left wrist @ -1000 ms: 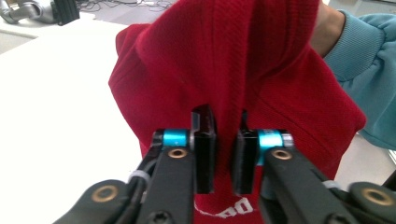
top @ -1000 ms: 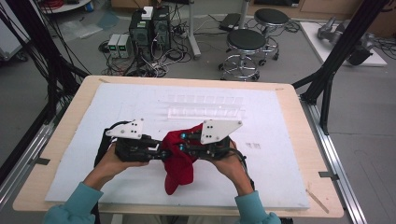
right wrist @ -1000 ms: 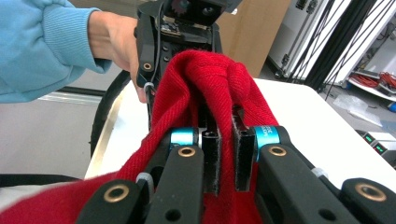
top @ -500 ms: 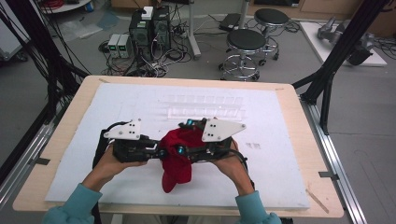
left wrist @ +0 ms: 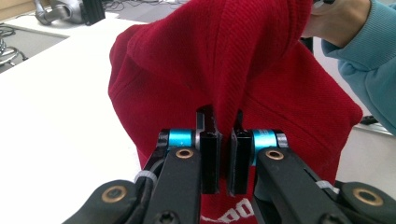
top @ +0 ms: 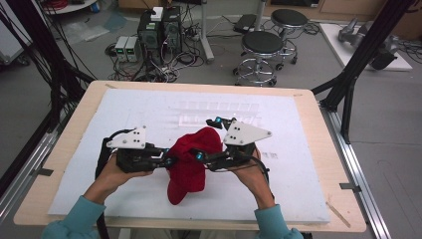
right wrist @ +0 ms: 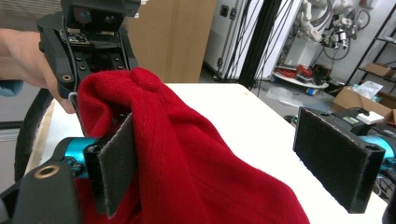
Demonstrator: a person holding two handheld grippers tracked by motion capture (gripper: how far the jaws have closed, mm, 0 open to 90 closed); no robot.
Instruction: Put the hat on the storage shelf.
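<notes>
We are handling a red knitted garment [top: 189,162], which is lying bunched on the white mat [top: 298,189] near its front edge, between our two hands. Taking the garment as our landmark, the left gripper [top: 166,160] is sitting at its left flank and the right gripper [top: 206,142] at its right flank.

The left gripper [left wrist: 224,154] is clamping a fold of the red fabric, its jaws closed down with only the cloth between the pads. We are keeping that pinch, in our judgement, so the garment has an anchored side while the other hand looks for a fresh hold.

The right gripper [right wrist: 233,163] is standing wide apart; its jaws have just been opening. The fabric is lying between them and draping against the near pad [right wrist: 114,163], while the far pad [right wrist: 336,156] is standing well clear of the cloth, so nothing is being gripped there. We are probably letting go on this side to regrip elsewhere on the garment.

Beyond the garment, further up the mat, a clear plastic tray [top: 214,112] is lying untouched. The garment's lower end is trailing toward us, and white lettering is showing on it just below the left gripper's jaws in the left gripper view.
</notes>
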